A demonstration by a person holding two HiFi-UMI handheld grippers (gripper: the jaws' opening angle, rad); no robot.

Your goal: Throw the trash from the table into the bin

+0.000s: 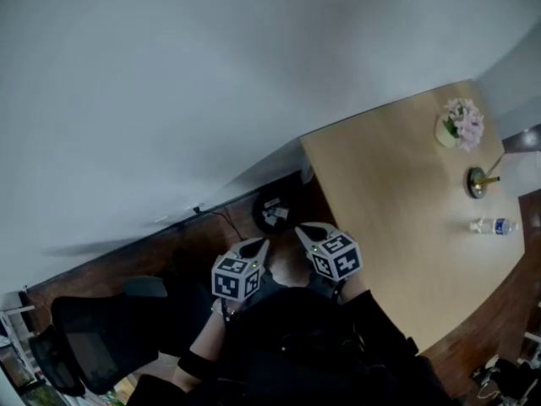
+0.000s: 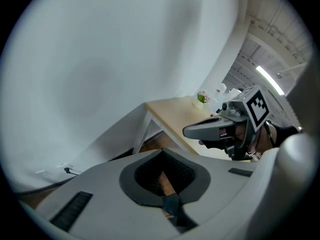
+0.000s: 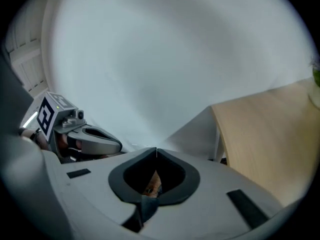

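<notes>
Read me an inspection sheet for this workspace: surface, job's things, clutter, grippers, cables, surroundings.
Surface: light wooden table.
Job's things: clear plastic bottle lying on the table, probably trash; black round bin on the floor, something white inside.
Clutter: pink flowers in a pale pot; small brass-coloured round object.
Grippers: left gripper and right gripper both shut, empty.
Cables: dark cable at the wall's foot.
Surroundings: black mesh office chair; white wall.

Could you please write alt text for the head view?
The left gripper and right gripper, both shut and empty, are held side by side above a dark floor; at right, a wooden table holds flowers and a plastic bottle.
</notes>
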